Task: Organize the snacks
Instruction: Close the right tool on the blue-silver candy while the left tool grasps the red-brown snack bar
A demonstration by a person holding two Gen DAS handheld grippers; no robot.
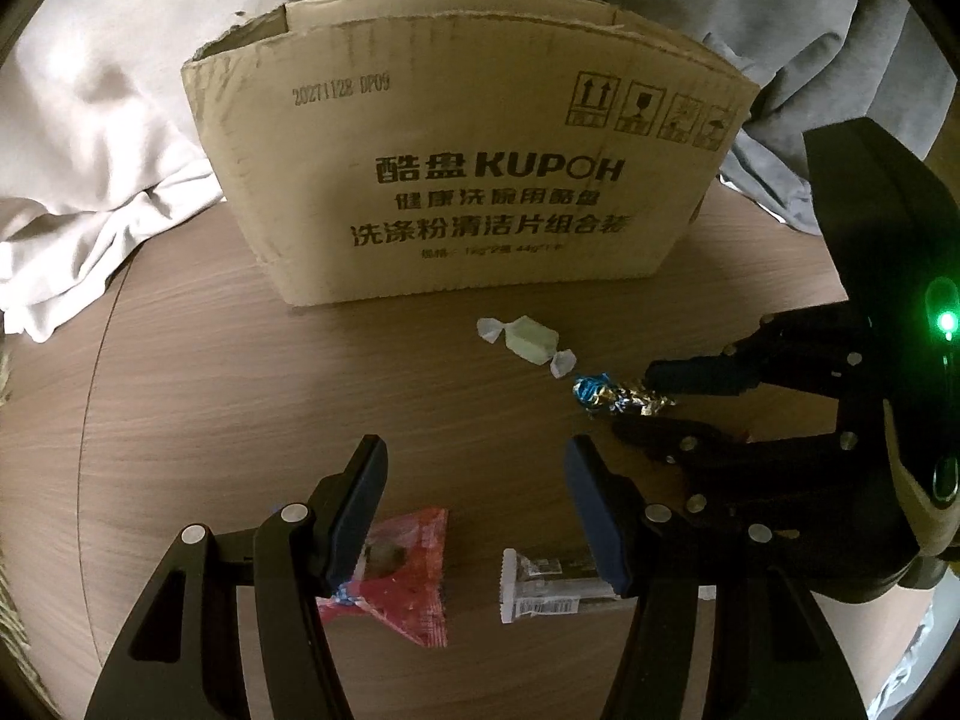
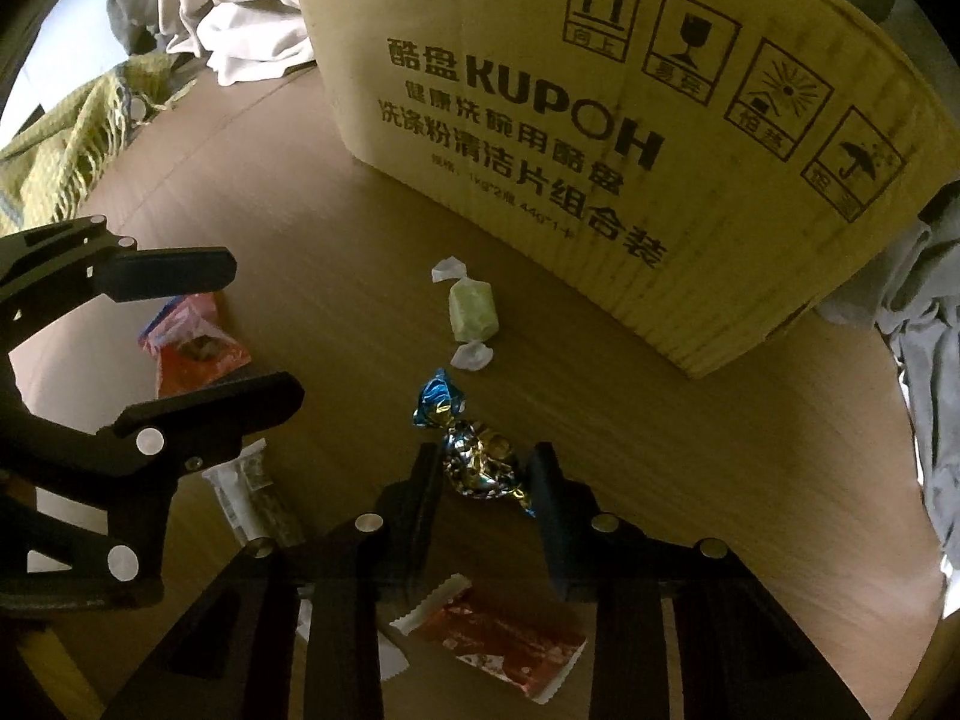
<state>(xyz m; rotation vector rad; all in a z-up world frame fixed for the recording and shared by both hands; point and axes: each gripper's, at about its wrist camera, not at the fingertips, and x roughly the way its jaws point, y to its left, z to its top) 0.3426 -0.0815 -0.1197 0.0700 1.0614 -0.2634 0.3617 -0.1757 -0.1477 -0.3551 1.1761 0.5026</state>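
Observation:
An open cardboard box (image 1: 480,180) printed KUPOH stands at the back of the round wooden table (image 1: 240,396); it also shows in the right wrist view (image 2: 630,120). A pale green wrapped candy (image 1: 528,339) (image 2: 471,312) lies in front of it. A blue and gold foil candy (image 1: 618,397) (image 2: 480,456) lies between the fingers of my right gripper (image 2: 483,468) (image 1: 636,405), whose jaws stand close around it without visibly pressing. My left gripper (image 1: 474,480) (image 2: 252,330) is open and empty above a red snack packet (image 1: 408,570) (image 2: 192,342) and a clear wrapped bar (image 1: 552,591) (image 2: 252,498).
A red and white sachet (image 2: 498,636) lies under my right gripper. White cloth (image 1: 90,150) and grey cloth (image 1: 810,30) are heaped behind and beside the box. A yellow-green fringed blanket (image 2: 72,138) hangs off the table's left edge.

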